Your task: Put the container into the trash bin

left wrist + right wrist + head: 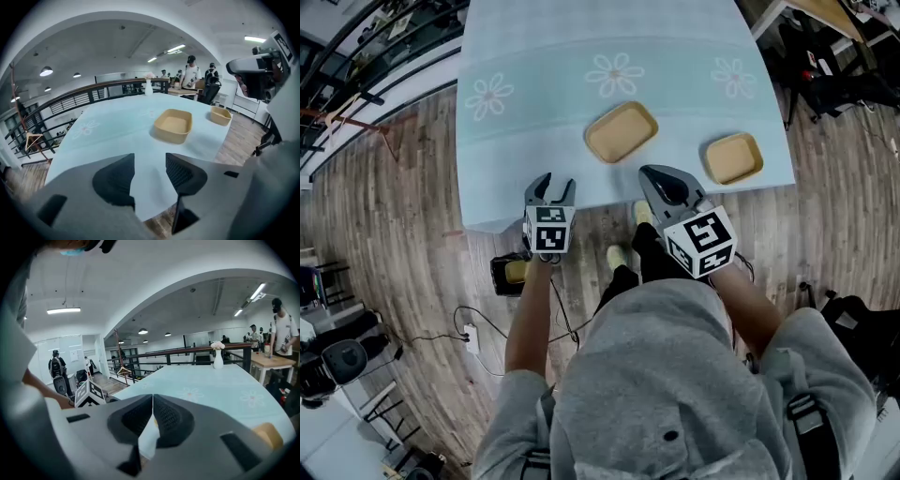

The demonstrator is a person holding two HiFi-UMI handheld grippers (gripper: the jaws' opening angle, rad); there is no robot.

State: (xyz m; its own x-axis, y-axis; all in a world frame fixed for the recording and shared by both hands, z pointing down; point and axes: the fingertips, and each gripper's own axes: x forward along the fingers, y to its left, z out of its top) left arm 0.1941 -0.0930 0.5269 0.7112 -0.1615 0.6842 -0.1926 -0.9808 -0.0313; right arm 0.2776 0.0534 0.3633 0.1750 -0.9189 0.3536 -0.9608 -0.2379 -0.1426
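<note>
left gripper (558,182) jaws apart, holding nothing, right gripper (649,174) jaws pressed together, holding nothing, both at the near edge of the table (534,66), big container (622,131) and small container (733,157) sit apart on it

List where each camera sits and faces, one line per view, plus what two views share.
Head view: on the person's head, facing steeply down at the table edge; shows forearms, hoodie, left gripper, right gripper.
Left gripper view: on the left gripper, facing along its open jaws across the table at the large container and small container.
Right gripper view: on the right gripper, facing along its shut jaws toward a white vase; a forearm shows at left.
Shared: head and left gripper views show both containers.
</note>
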